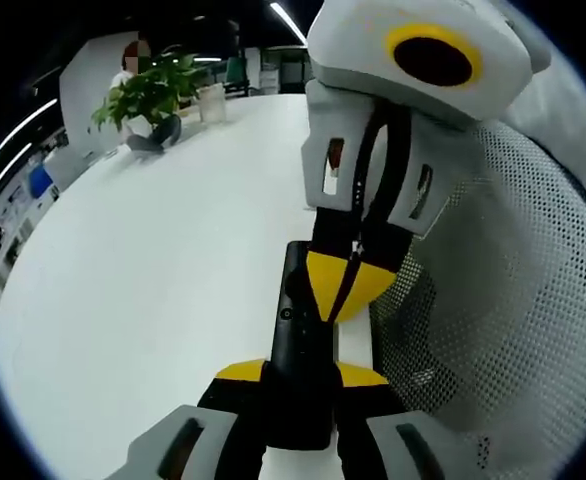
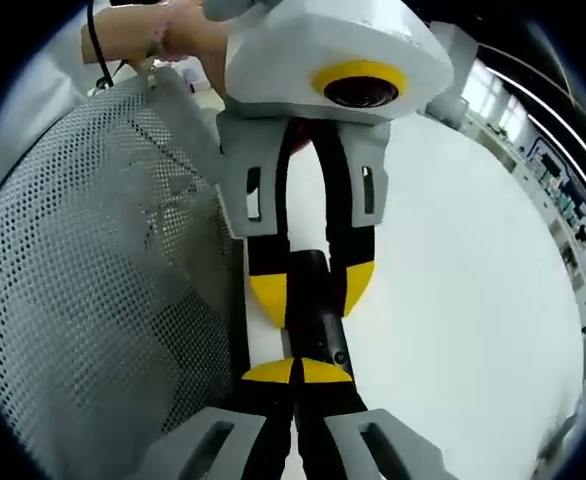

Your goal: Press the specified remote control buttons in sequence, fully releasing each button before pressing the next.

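- On the white table, your left gripper clamps the black remote
- Your right gripper, jaws pinched together, touches the remote's top

White table bare beside remote; mesh sleeve crowds other side; plant far.

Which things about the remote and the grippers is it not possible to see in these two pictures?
- Remote, left gripper view: button labels too small and dark; near end hidden between the left gripper tips.
- Remote, right gripper view: mostly covered by both grippers; which button the right gripper touches is unclear.
- Potted plant, left gripper view: small, blurred.
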Action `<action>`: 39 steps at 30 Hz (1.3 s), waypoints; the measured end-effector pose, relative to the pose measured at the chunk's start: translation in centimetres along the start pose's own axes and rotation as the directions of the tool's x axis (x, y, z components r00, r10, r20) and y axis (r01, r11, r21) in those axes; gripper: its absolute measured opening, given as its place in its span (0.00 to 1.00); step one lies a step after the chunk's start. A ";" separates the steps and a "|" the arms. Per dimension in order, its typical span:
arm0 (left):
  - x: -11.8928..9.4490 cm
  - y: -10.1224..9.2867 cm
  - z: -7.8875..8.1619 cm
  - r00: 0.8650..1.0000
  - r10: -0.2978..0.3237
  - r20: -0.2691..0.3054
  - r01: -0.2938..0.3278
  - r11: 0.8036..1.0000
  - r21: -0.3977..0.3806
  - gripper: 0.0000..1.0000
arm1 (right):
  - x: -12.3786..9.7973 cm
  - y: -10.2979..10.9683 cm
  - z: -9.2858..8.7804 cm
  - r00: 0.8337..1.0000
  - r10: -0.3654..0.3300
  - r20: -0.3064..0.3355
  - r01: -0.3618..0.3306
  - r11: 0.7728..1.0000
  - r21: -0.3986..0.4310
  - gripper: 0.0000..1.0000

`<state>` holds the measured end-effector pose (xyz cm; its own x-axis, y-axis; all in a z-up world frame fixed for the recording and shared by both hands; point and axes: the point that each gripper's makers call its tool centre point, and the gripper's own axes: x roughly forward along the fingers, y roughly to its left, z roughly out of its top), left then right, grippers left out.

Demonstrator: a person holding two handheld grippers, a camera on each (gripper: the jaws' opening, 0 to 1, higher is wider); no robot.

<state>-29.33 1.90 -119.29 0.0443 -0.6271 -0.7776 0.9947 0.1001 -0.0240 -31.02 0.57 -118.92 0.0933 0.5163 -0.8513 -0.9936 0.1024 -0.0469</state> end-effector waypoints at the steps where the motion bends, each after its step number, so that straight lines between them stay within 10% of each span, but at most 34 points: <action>1: 0.0 0.0 0.0 1.000 0.000 0.001 0.000 1.000 0.000 0.23 | 0.0 0.0 0.0 1.000 0.011 0.007 -0.012 1.000 0.024 0.00; 29: 0.1 0.0 0.1 1.000 -0.003 0.013 0.003 1.000 -0.006 0.23 | -0.3 -1.7 0.3 1.000 0.010 -0.026 -0.007 0.995 0.098 0.00; 39: 0.1 0.0 0.1 1.000 -0.004 0.019 0.005 1.000 -0.009 0.23 | -0.4 -1.9 0.4 0.995 0.101 0.001 -0.100 0.985 0.143 0.00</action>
<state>-29.37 1.78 -119.36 0.0417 -0.6425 -0.7652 0.9940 0.1038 -0.0331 -29.17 0.50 -118.27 -0.0074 0.5251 -0.8510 -0.9787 0.1708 0.1138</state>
